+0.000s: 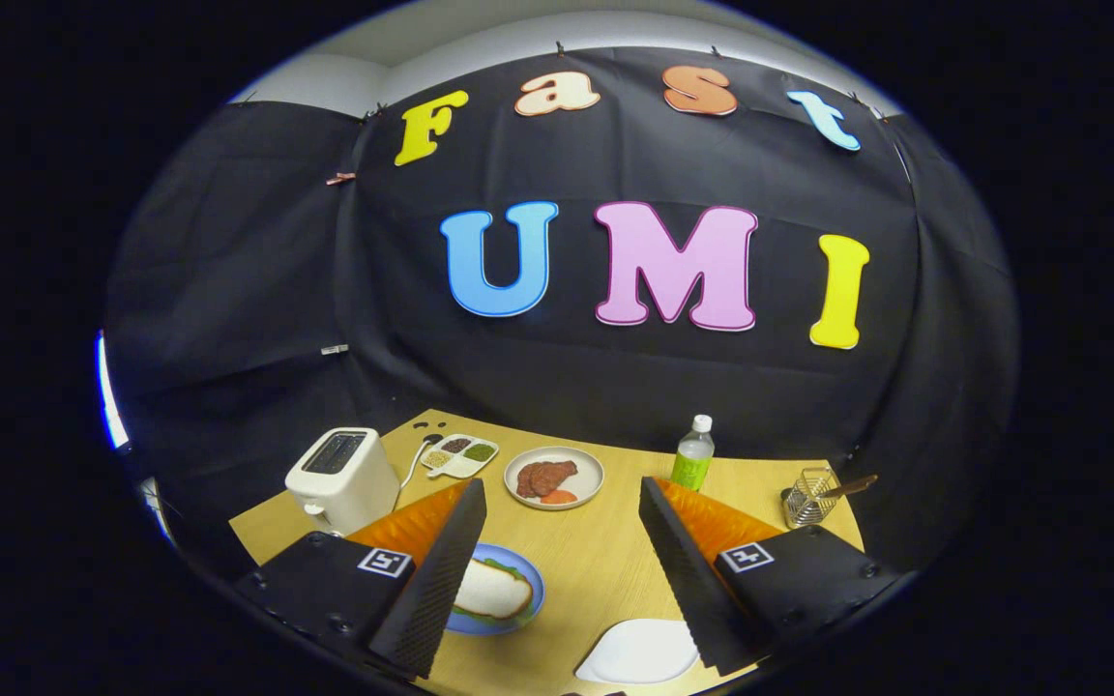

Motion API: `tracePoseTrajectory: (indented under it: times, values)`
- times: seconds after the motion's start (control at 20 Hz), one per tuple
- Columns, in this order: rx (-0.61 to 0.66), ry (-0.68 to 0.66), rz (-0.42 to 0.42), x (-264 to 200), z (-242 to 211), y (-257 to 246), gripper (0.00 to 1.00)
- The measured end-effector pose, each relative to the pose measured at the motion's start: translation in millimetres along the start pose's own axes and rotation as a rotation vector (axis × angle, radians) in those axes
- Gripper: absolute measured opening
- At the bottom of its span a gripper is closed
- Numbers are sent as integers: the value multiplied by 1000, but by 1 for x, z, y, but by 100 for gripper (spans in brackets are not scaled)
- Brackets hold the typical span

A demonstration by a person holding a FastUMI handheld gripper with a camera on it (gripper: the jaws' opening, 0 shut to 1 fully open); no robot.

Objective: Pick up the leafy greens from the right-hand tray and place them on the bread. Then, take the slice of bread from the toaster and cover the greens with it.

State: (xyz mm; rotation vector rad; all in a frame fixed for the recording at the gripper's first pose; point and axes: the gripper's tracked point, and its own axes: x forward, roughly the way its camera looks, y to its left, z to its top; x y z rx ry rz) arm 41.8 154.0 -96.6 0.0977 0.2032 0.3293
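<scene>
My gripper point(562, 486) is open and held above the wooden table, with nothing between its fingers. Beside the left finger point(441, 570) lies a blue plate point(533, 580) carrying a white bread slice point(491, 590); a strip of leafy greens point(511, 570) peeks out from under the slice's far edge. The white toaster point(342, 478) stands beyond the left finger, its top slot dark. Close to the right finger, a white tray point(639, 650) shows a bare white surface.
Ahead of the fingertips sits a round plate with meat and an orange slice point(554, 478). A small divided dish of beans point(460, 454) lies behind it to the left. A green bottle point(693, 454) and a wire holder point(811, 496) stand to the right.
</scene>
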Motion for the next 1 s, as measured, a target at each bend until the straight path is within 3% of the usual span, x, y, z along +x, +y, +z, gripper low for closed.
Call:
tracePoseTrajectory:
  times: [0.25,0.7,1.0]
  values:
    - [-54,-50,45,-4,11,2,99]
    - [-136,-89,48,-15,15,-2,99]
    - [-118,-105,26,-27,17,-17,99]
